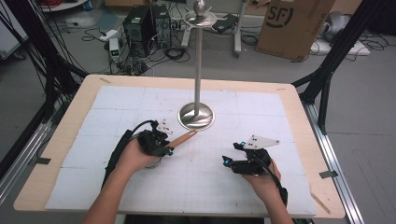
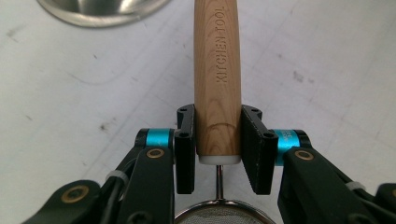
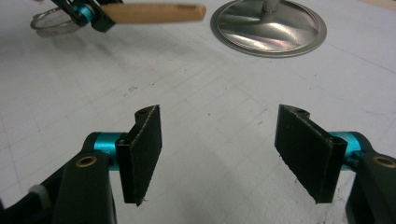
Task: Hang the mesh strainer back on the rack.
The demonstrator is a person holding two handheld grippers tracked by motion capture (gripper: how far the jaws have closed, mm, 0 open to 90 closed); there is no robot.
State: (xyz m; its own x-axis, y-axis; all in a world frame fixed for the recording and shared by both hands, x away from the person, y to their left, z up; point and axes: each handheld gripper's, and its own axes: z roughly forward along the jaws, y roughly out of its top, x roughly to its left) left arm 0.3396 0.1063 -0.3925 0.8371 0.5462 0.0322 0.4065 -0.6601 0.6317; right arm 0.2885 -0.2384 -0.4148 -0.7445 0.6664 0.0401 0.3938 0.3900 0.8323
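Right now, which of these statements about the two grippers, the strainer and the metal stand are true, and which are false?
1. The left gripper is shut on the wooden handle of the strainer. True.
2. The right gripper holds the strainer too. False: its jaws stand open, with bare table mat between them.
3. The handle bears the words KITCHEN TOOL. True.
4. The strainer hangs from the top of the stand. False: it is in the left gripper, low over the mat.
5. The stand's round base sits on the mat beyond the handle's tip. True.
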